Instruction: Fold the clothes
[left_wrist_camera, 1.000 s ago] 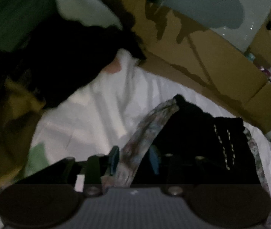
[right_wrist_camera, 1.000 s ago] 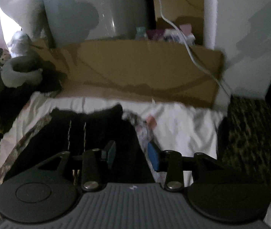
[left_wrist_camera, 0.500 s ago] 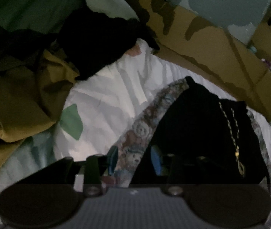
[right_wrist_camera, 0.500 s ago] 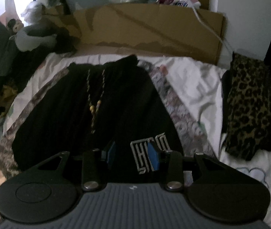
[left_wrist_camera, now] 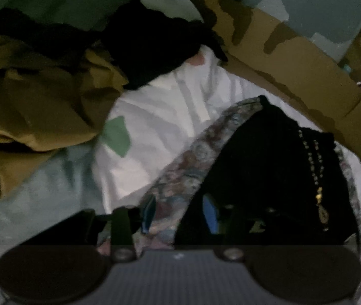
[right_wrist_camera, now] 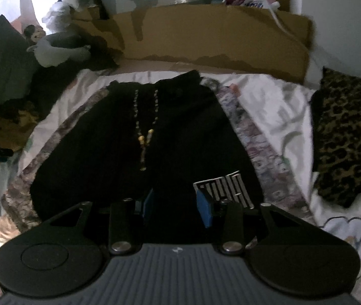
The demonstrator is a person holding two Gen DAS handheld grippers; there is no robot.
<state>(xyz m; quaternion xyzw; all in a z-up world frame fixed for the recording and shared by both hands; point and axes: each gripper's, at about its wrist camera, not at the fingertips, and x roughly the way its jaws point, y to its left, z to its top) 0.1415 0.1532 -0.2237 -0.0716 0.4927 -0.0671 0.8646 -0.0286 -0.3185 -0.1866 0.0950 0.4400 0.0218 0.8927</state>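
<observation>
Black shorts (right_wrist_camera: 180,132) with patterned side stripes (right_wrist_camera: 254,137) lie flat on the white sheet (right_wrist_camera: 274,104). A beaded drawstring (right_wrist_camera: 145,127) runs down their middle, and a white logo (right_wrist_camera: 226,188) sits near the hem. My right gripper (right_wrist_camera: 176,206) is open just above the black fabric, left of the logo. In the left wrist view the shorts (left_wrist_camera: 269,157) lie at the right, and my left gripper (left_wrist_camera: 179,213) is open with the left patterned stripe (left_wrist_camera: 193,162) running between its fingers.
A mustard garment (left_wrist_camera: 35,106) and dark clothes (left_wrist_camera: 150,48) are piled at the left. A leopard-print cloth (right_wrist_camera: 345,137) lies at the right. A cardboard box (right_wrist_camera: 218,35) lines the far edge of the bed, with a soft toy (right_wrist_camera: 58,50) at the far left.
Both views have drawn back toward the near hem, so more of the shorts shows. The logo has come up beside the right gripper. Both grippers stay open.
</observation>
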